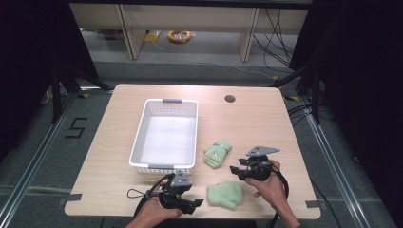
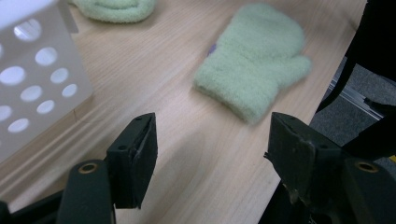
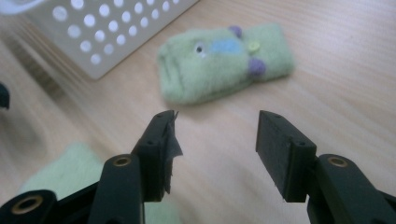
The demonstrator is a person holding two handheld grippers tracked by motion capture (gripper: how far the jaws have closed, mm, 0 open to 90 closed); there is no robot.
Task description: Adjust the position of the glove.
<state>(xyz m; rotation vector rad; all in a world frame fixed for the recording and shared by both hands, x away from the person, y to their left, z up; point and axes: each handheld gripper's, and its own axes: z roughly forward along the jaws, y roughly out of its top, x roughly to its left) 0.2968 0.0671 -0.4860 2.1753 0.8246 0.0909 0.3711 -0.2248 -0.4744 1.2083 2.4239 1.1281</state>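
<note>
Two fuzzy green mittens lie on the wooden table. The plain mitten rests near the front edge, between my two hands. The decorated mitten, with blue and purple patches and a button, lies just right of the white basket. My left gripper is open, low over bare wood, short of the plain mitten. My right gripper is open too, pointing at the decorated mitten with a gap of table between. A corner of the plain mitten shows beside its left jaw.
The white perforated basket stands empty at the table's middle left. A round cable hole sits at the back right. Floor and a metal rail show past the table's edge. Shelving stands behind the table.
</note>
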